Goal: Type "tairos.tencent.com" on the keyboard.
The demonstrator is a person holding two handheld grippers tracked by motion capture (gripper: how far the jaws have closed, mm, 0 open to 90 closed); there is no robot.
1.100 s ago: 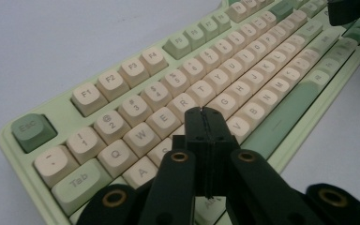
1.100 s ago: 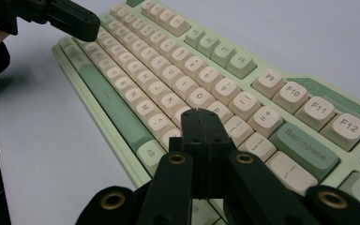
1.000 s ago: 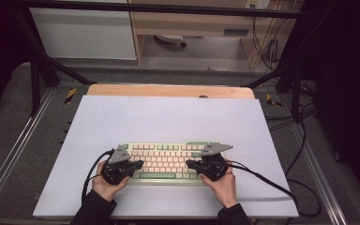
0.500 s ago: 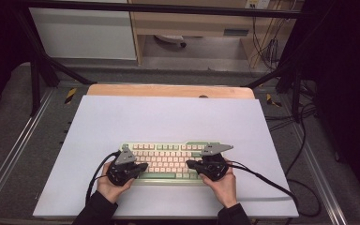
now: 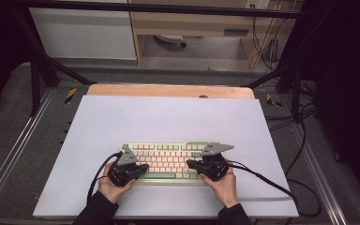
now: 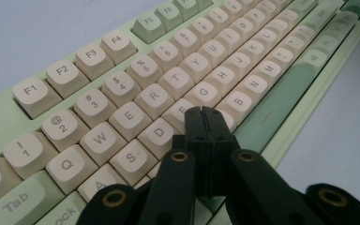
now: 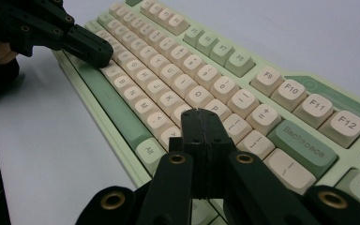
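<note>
Both grippers (image 5: 140, 168) (image 5: 191, 164) closed, tips over keyboard (image 5: 168, 159) keys

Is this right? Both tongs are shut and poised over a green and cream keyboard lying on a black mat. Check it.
Not quite. The mat is white, not black, as the high view shows. The rest holds: the left tongs and right tongs are shut, over the green and cream keyboard.

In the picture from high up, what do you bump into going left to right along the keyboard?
Left tool → bare middle keys of the keyboard → right tool → black cable trailing off to the right.
</note>
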